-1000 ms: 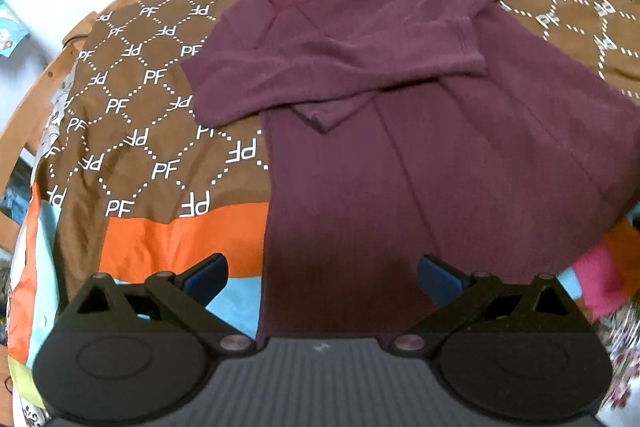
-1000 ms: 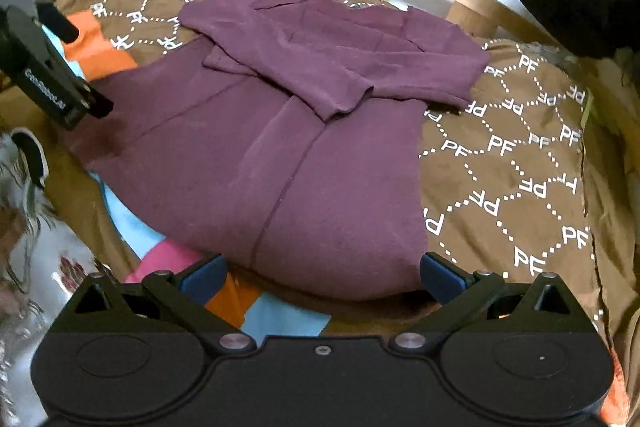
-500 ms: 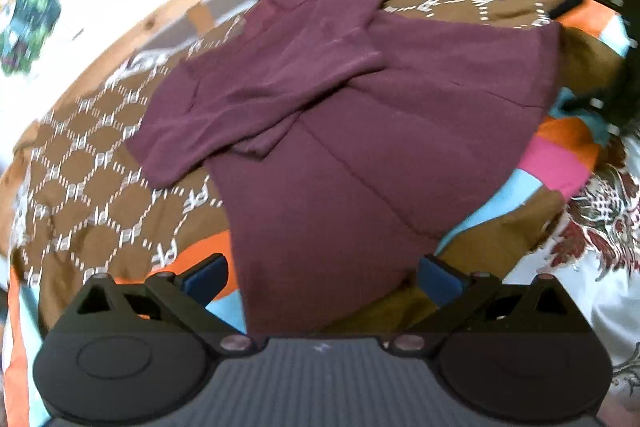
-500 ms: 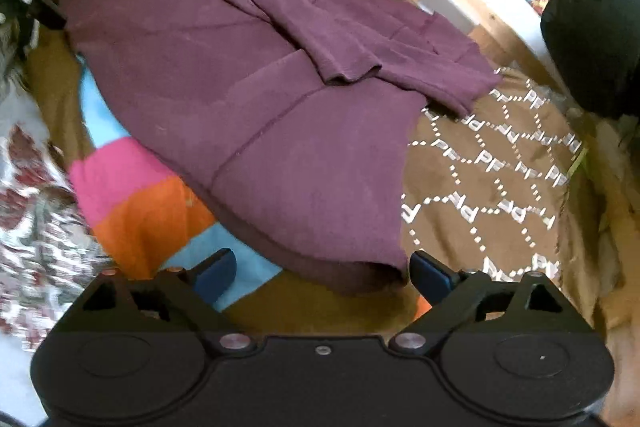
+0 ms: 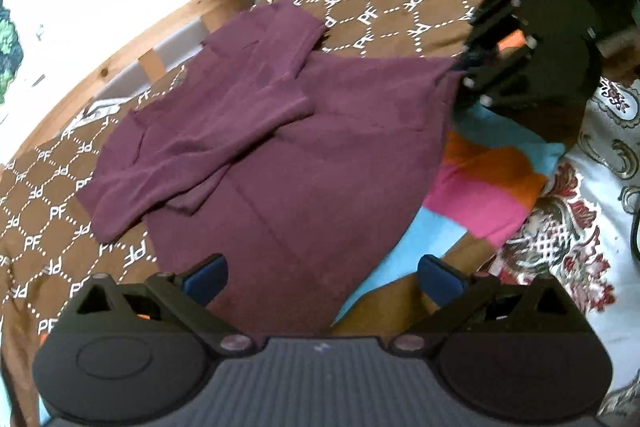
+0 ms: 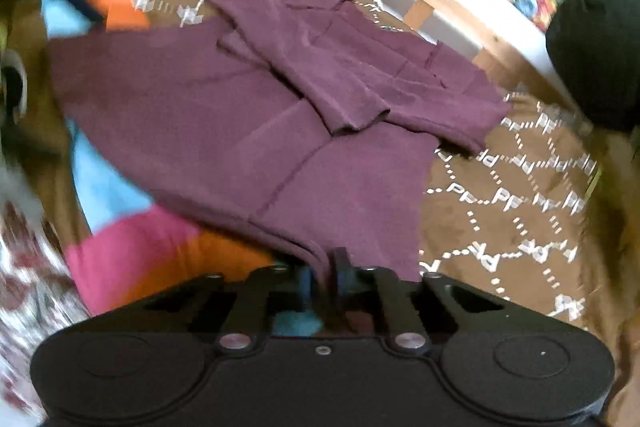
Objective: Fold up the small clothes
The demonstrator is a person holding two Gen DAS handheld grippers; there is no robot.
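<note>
A purple long-sleeved dress lies flat on a brown patterned blanket, its sleeves folded across the chest. My right gripper has its jaws closing on one corner of the dress's hem, and the cloth is pinched between the blue pads. The left wrist view shows that same gripper at the far right corner of the skirt. My left gripper stands open low over the near hem corner, the purple cloth lying between and below its blue fingertips without being pressed.
A curved wooden bed frame borders the far side. A black rounded object sits beyond it at the right. Pink, orange and blue blanket stripes and a white floral sheet lie beside the skirt.
The right jaws went from wide open to shut on the hem corner. The left gripper rolled and shifted, and the right gripper has come into its view.
</note>
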